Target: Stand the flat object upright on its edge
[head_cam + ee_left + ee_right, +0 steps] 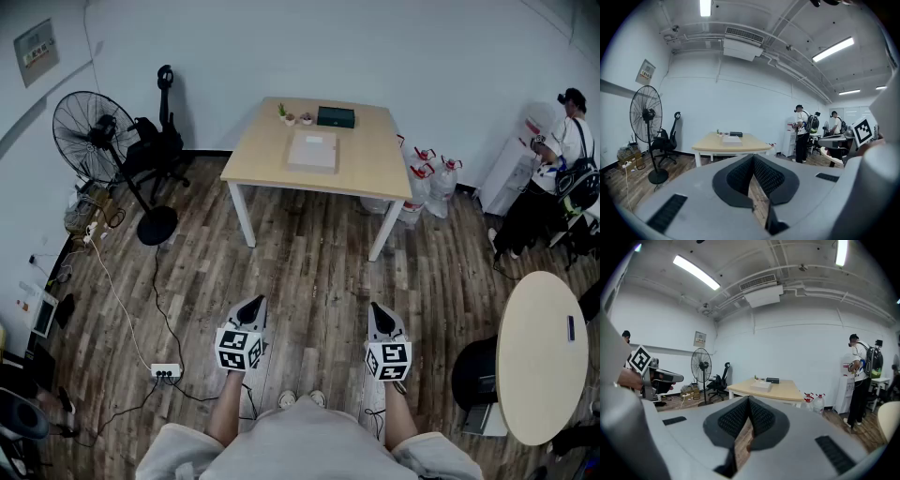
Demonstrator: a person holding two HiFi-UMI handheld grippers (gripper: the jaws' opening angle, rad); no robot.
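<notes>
Wood-plank flooring (309,262) was shown stretching to a pale table (375,173) by the far wall. Nothing of the task was judged done — the flat white object (312,150) was seen lying flat on the tabletop, untouched. The left gripper (255,302) and right gripper (377,309) were held low near the person, well apart from it, jaws pressed together on nothing — approach, grasp and tipping onto its edge were all left.

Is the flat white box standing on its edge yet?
No, the flat white box lies on its broad face on the table.
</notes>
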